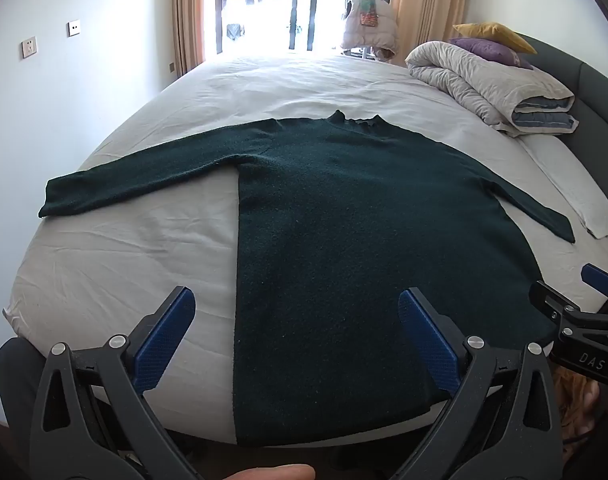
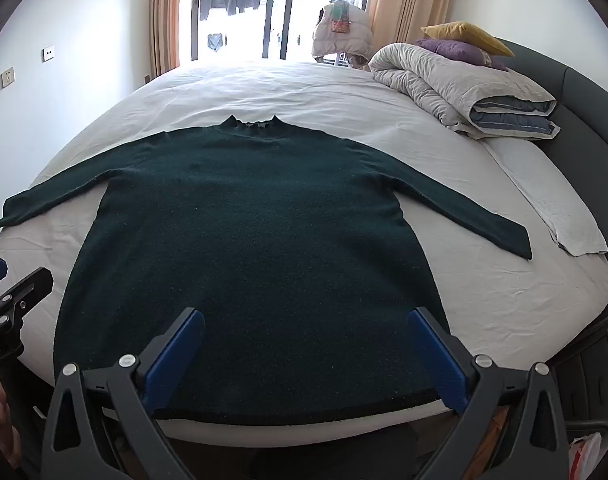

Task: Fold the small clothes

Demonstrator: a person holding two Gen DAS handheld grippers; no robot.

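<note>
A dark green sweater [image 1: 344, 216] lies flat and spread on the white sheet of the bed [image 1: 116, 248], collar toward the window, both sleeves stretched out to the sides and its hem at the near edge. The left gripper [image 1: 296, 308] hovers over the hem's left part with jaws wide apart and nothing between them, and the right gripper [image 2: 306, 328] hovers likewise over the hem's right part, gaping and empty. At the far right, a folded grey duvet [image 2: 456, 84] carries purple and yellow pillows [image 2: 460, 42].
</note>
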